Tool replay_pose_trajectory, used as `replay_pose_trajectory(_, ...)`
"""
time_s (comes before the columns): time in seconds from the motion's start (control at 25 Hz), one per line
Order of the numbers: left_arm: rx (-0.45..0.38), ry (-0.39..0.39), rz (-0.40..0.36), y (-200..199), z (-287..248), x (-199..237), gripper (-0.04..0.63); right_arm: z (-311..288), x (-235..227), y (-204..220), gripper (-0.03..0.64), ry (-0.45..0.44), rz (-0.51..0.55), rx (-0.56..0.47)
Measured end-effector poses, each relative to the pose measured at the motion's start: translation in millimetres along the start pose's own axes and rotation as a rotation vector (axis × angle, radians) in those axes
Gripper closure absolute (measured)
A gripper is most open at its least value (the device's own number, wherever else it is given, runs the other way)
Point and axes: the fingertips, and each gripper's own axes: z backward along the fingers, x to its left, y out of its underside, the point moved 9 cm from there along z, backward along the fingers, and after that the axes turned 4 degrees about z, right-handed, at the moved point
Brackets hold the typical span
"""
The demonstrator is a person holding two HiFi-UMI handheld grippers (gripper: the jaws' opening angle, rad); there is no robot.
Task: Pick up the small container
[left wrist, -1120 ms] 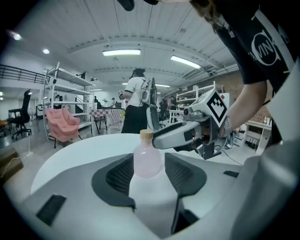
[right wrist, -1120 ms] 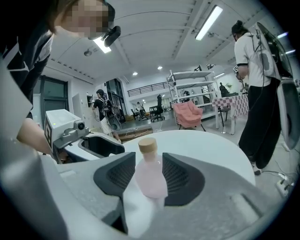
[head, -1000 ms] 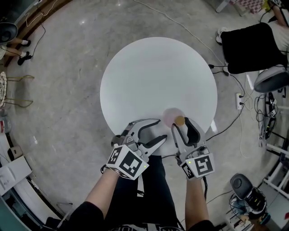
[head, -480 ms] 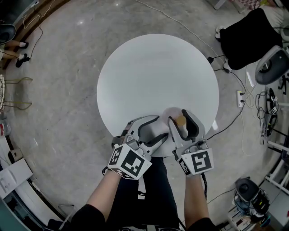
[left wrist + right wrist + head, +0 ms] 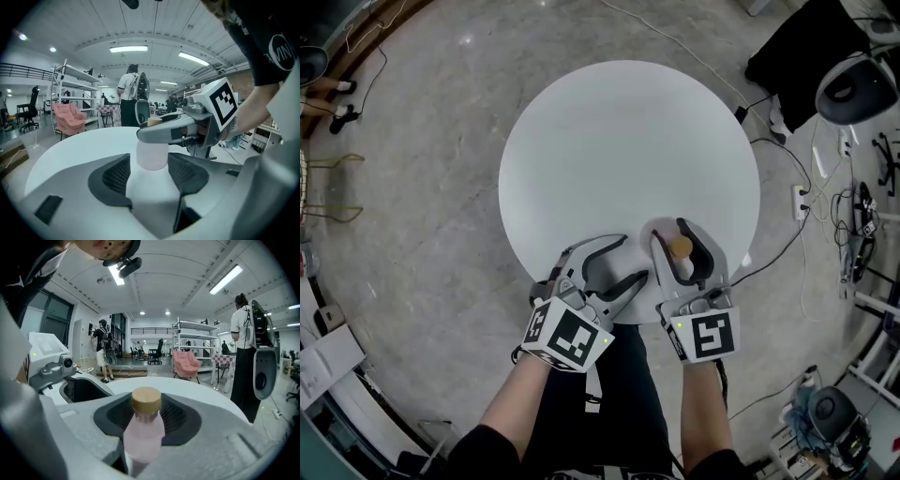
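Small container (image 5: 680,247), a pale pink bottle with a tan cap (image 5: 146,401), stands upright on the round white table (image 5: 619,141) close to its near edge, between the jaws of the right gripper (image 5: 670,230). Those jaws have just been closing and stand apart round the bottle; one pad seems close against its side, but no view shows clearly that either presses, so it looks unclamped. Just to its left the left gripper (image 5: 637,257) hovers over the table edge, its jaws just opened wider and spread with nothing between them, the bottle beyond their tips.
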Motion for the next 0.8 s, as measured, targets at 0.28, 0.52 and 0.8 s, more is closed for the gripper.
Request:
replay_pose_trajectory(0.28, -0.003, 0.019, -0.020, -3.5, -8.8, -3.8, 0.342, 1.6, 1.9, -2.0, 0.494, 0.011, 0.022, -0.015)
replay_pose_trajectory(0.52, -0.016, 0.029, -0.005, -6.4, -16.2, 0.9, 0.321, 1.8, 2.3, -1.7, 0.495, 0.014, 0.024, -0.015)
replay_pose_trajectory(0.8, -0.008, 0.046, -0.026, -6.2, -15.5, 3.6, 0.301, 2.1, 2.9, -10.3, 0.496, 0.016, 0.019, -0.022)
